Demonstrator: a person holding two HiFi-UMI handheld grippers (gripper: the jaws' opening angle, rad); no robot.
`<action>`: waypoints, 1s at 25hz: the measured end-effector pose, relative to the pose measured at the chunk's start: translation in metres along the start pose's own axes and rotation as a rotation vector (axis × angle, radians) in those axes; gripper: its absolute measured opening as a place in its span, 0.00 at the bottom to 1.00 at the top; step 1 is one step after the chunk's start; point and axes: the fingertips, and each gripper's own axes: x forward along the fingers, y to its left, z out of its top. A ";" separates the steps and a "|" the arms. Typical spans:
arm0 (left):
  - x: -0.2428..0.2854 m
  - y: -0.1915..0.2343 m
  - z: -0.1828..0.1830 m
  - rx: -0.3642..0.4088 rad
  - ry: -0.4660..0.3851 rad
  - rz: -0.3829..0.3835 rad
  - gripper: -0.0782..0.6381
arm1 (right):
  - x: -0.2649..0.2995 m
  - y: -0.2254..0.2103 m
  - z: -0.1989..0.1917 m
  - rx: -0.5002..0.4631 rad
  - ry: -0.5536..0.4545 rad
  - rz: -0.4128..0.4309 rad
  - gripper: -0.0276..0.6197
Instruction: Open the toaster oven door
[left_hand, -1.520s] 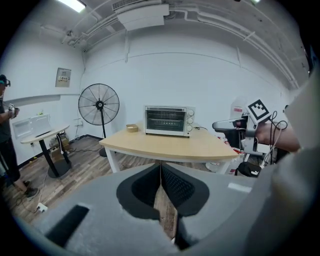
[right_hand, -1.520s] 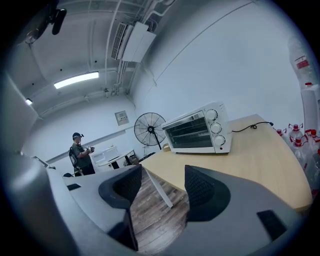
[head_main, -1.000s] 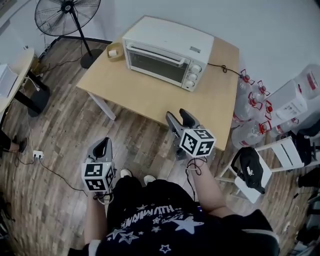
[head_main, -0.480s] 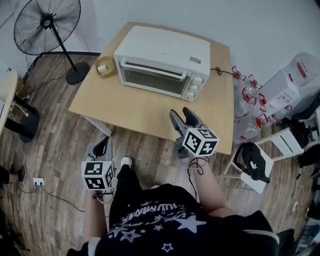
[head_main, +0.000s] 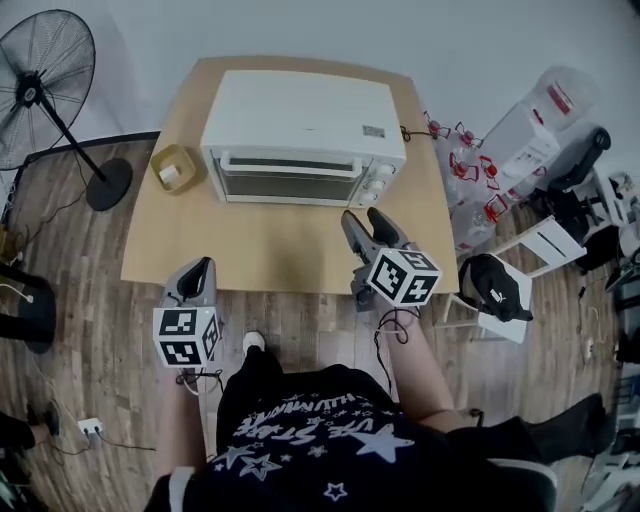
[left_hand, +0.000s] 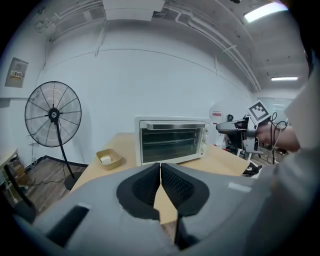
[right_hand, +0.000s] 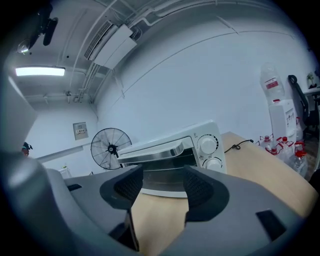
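Note:
A white toaster oven (head_main: 300, 135) stands on a wooden table (head_main: 270, 245), its glass door shut and a bar handle (head_main: 288, 163) along the door's top edge. Two knobs (head_main: 373, 190) sit at the door's right. My right gripper (head_main: 368, 229) hovers open over the table's front right, short of the oven (right_hand: 170, 157) and its knobs (right_hand: 207, 145). The left gripper (head_main: 197, 277) is shut and empty at the table's front left edge, facing the oven (left_hand: 172, 140) from farther off.
A small tan tray (head_main: 173, 170) with a white item lies left of the oven. A black cord (head_main: 412, 132) runs off the table's right. A standing fan (head_main: 45, 95) is at the left; water bottles (head_main: 470, 170) and a white chair (head_main: 520, 290) crowd the right.
The person has stepped closer and squared up to the table, so the oven now faces straight on. Both grippers sit nearer the table's front edge.

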 end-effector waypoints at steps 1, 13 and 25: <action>0.004 0.005 0.004 0.006 0.000 -0.010 0.14 | 0.002 0.000 0.005 0.006 -0.010 -0.013 0.41; 0.043 0.044 0.044 0.048 -0.024 -0.106 0.14 | 0.030 -0.007 0.047 0.038 -0.027 -0.158 0.32; 0.084 0.056 0.077 0.085 -0.041 -0.195 0.14 | 0.062 -0.036 0.059 0.052 0.027 -0.303 0.27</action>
